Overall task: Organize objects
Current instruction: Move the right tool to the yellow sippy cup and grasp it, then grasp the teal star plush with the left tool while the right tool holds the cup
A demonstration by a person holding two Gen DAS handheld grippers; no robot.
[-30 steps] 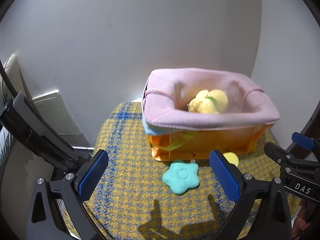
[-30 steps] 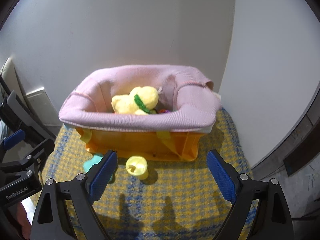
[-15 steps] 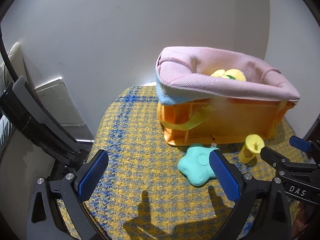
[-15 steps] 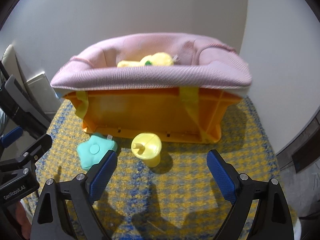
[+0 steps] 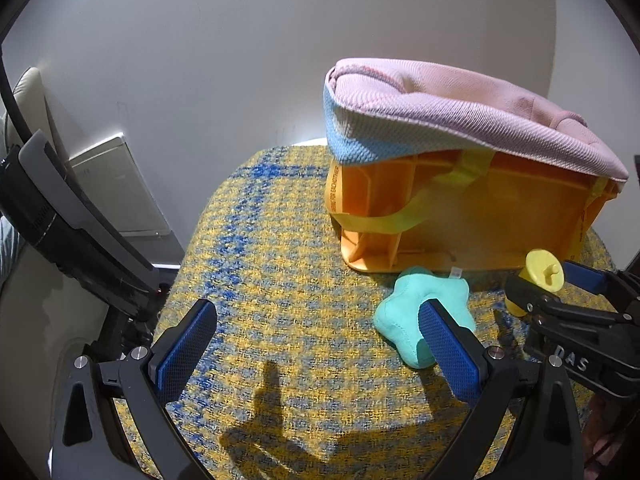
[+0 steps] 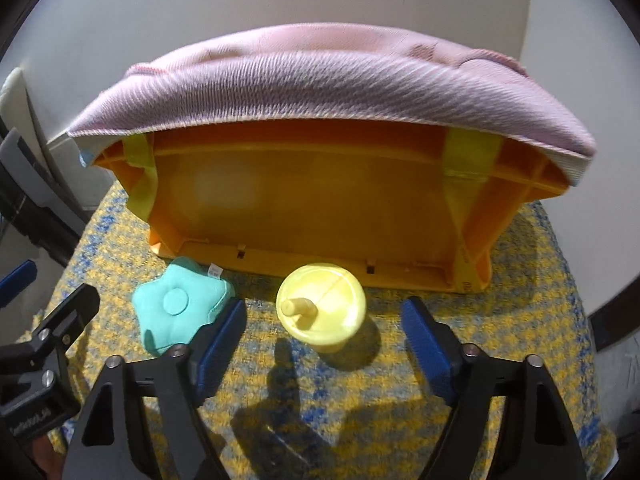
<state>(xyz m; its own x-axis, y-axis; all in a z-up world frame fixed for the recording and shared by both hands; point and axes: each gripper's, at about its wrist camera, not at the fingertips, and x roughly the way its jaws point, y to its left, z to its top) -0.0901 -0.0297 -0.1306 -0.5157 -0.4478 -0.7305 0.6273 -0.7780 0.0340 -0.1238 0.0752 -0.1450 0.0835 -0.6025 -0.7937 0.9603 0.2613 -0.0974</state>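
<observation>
Orange crate, lined with a pink knitted cloth folded over its rim, standing on a table covered by a yellow-and-blue checked cloth; yellow straps run down its front wall. Yellow lidded cup with a short spout, upright on the checked cloth just in front of the crate, near the middle of its front wall. Mint-green star-shaped cushion, flat on the checked cloth in front of the crate's left corner, its tag end touching or nearly touching the crate's base, apart from the cup. Right tool, blue-padded fingers spread wide and holding nothing, low in front of the crate with the cup in line between its fingertips. Left tool, fingers likewise spread and empty, in front of and left of the crate, its right finger overlapping the cushion in the left wrist view.
</observation>
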